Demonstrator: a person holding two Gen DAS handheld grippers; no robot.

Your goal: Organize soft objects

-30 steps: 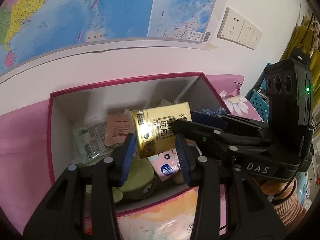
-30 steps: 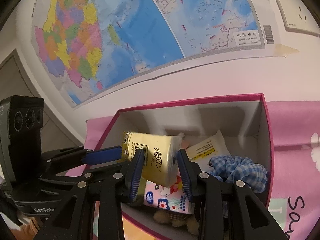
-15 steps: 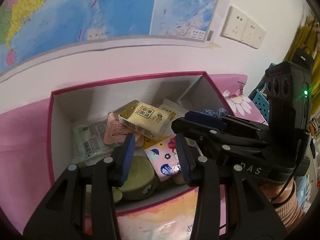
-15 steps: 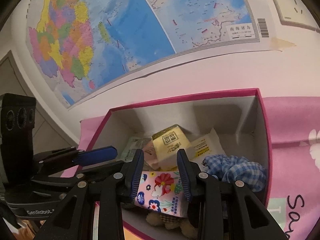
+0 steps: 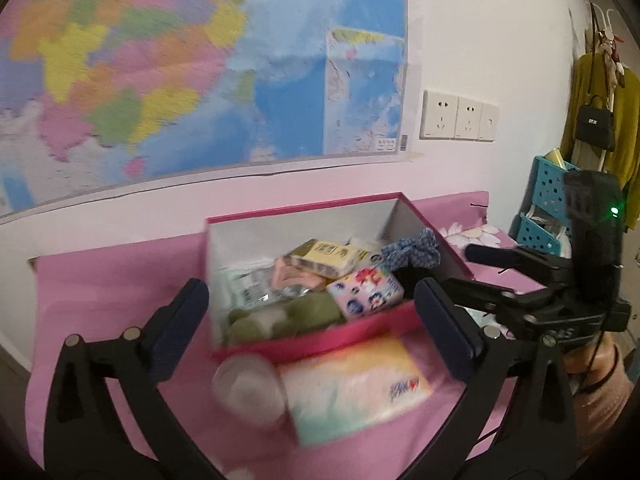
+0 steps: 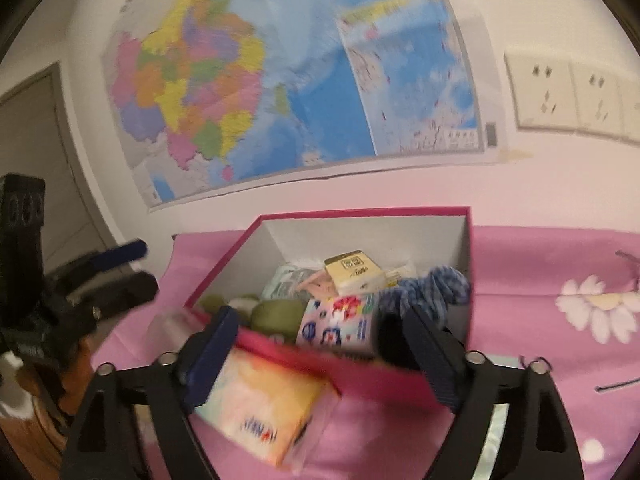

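An open pink-rimmed box (image 5: 312, 208) (image 6: 360, 212) stands on a pink cloth against the wall. Inside lie a yellow tissue pack (image 5: 324, 256) (image 6: 354, 272), a floral tissue pack (image 5: 366, 292) (image 6: 340, 320), a blue checked scrunchie (image 5: 412, 248) (image 6: 440, 288) and a green plush (image 5: 288, 316) (image 6: 276, 314). In front of the box lie a large pastel tissue pack (image 5: 352, 392) (image 6: 260, 404) and a blurred clear cup (image 5: 248, 388). My left gripper (image 5: 312, 296) and right gripper (image 6: 320, 318) hover in front of the box. Their jaws are opening wide and grip nothing.
A large map (image 5: 200, 80) and a row of wall sockets (image 5: 458, 120) are on the wall behind. At the right stand a blue perforated basket (image 5: 544, 200) and a rack with a yellow garment and black bag (image 5: 596, 124). A door (image 6: 36, 140) shows at the left.
Both grippers let go of the yellow tissue pack, which dropped into the box. Both then drew back from the box, and their jaws spread wide.
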